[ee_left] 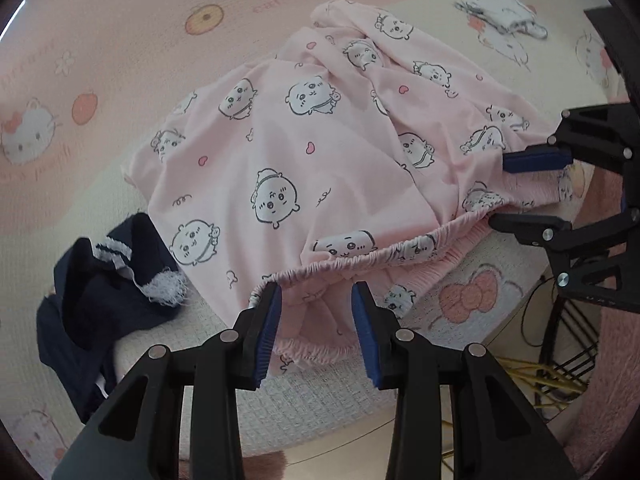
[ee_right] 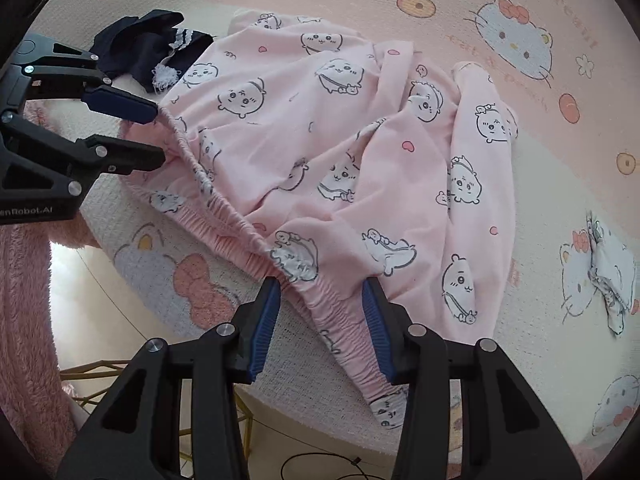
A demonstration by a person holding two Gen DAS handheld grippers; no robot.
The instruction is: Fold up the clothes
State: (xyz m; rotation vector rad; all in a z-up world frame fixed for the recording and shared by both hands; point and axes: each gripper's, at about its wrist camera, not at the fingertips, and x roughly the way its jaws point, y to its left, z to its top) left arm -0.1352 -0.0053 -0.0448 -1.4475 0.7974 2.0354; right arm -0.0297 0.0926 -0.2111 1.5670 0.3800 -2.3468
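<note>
While both grippers sat open at the waistband (ee_left: pixel 360 264), left gripper (ee_left: pixel 316 300) and right gripper (ee_right: pixel 322 294) gripped nothing; pink pajama pants (ee_left: pixel 320 152) lay mid-frame on the bed (ee_left: pixel 120 40).

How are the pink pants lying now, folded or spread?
Spread but rumpled: the pink pants lie open on the mat, legs bunched, waistband unfolded.
</note>
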